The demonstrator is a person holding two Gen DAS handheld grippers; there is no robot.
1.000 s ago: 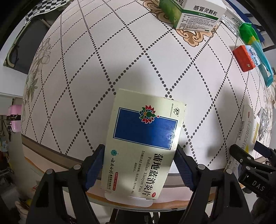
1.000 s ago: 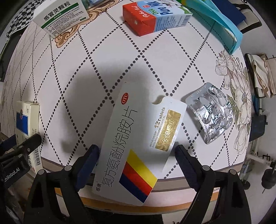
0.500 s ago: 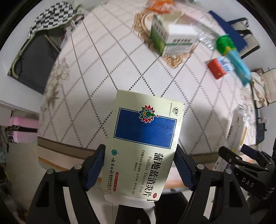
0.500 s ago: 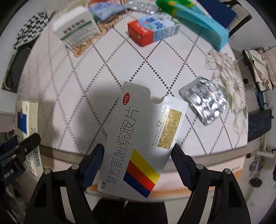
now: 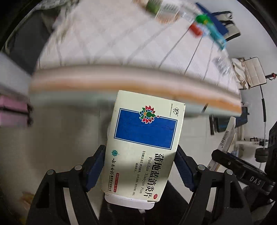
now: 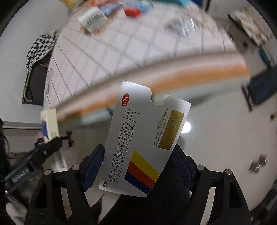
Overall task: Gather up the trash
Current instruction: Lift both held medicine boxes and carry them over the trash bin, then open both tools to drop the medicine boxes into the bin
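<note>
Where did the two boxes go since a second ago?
Both were carried off the table, back past its edge, and now hang over the floor. The left gripper keeps the cream box and the right gripper the silver box. Nothing was let go.

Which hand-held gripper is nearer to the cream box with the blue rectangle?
Left. The left hand-held gripper is shut on the cream box. The right hand-held gripper is beside it, shut on a silver box.

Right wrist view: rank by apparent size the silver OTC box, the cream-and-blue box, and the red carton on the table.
1. silver OTC box, nearest the camera
2. cream-and-blue box
3. red carton, far and blurred
</note>
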